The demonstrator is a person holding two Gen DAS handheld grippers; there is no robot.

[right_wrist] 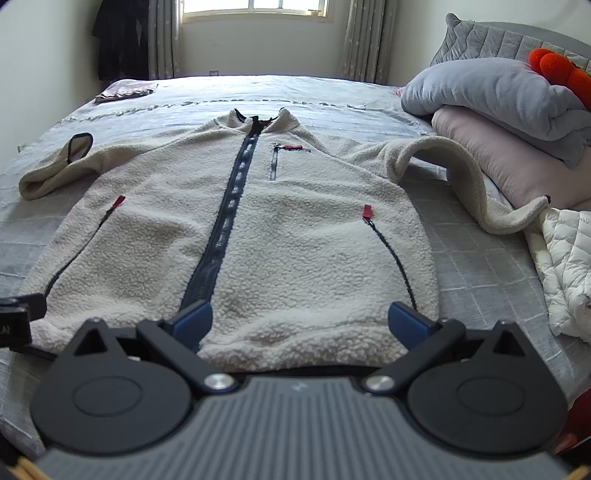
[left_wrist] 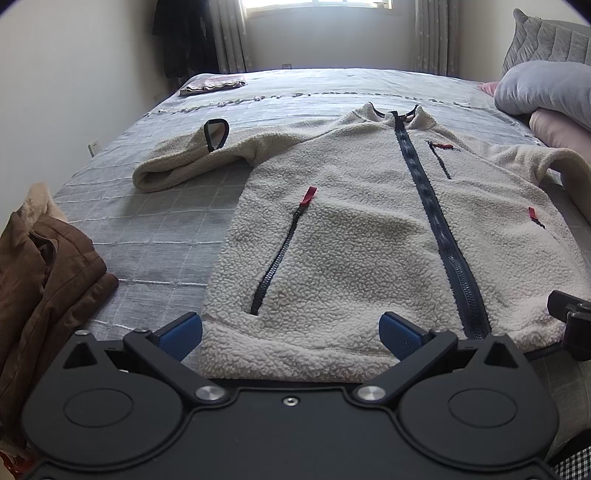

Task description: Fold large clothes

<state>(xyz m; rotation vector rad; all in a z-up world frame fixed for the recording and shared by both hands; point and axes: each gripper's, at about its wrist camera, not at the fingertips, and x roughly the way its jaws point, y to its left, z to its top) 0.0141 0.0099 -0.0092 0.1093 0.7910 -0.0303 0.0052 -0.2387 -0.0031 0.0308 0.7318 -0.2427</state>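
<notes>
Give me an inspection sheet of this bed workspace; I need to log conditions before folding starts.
Surface: grey checked bedspread, fairly smooth.
Job's things: cream fleece jacket lying front up, zipped, hem toward the grippers; one sleeve doubled back on itself, the other sleeve draped toward the pillows.
Clutter: brown coat bunched at the bed's near edge; white quilted garment; grey blanket on a pink pillow; folded cloth at the far corner.
Grippers: left gripper and right gripper both open, at the hem, holding nothing.
Cables: nothing seen.
Surroundings: window with curtains, dark clothing hanging on the wall.
</notes>
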